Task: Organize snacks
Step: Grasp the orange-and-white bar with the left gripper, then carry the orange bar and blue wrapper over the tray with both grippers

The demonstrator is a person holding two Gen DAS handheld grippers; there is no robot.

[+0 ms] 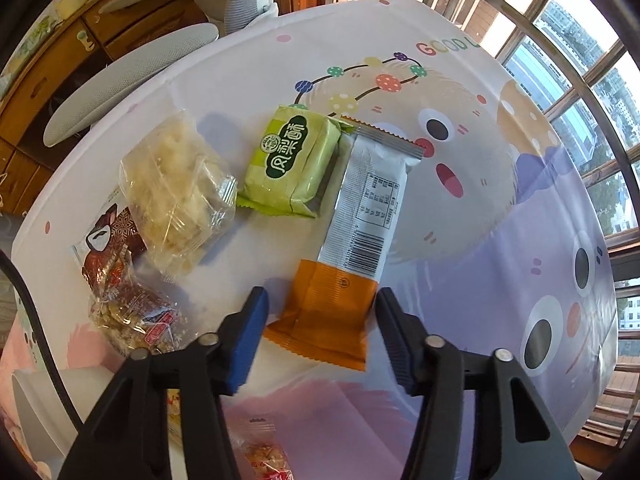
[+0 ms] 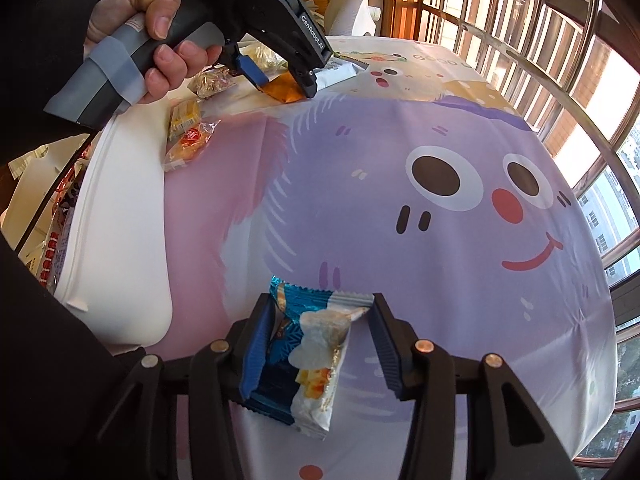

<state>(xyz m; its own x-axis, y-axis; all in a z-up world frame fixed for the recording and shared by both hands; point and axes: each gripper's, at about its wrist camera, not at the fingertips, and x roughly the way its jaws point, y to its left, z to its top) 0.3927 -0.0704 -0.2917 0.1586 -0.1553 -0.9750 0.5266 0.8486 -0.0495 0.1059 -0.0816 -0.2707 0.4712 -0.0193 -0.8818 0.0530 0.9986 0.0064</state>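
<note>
A cartoon-printed cloth (image 2: 400, 140) covers the desk, a purple smiling creature filling the middle of the right wrist view; barred windows (image 2: 540, 40) curve along the upper right; wooden drawers (image 1: 52, 68) and a grey chair (image 1: 132, 76) sit upper left.

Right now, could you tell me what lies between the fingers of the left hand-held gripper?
The orange end of the silver-and-orange snack bar lies between the left hand-held gripper's fingers, as the left wrist view shows; the pads are not yet pressing it.
</note>
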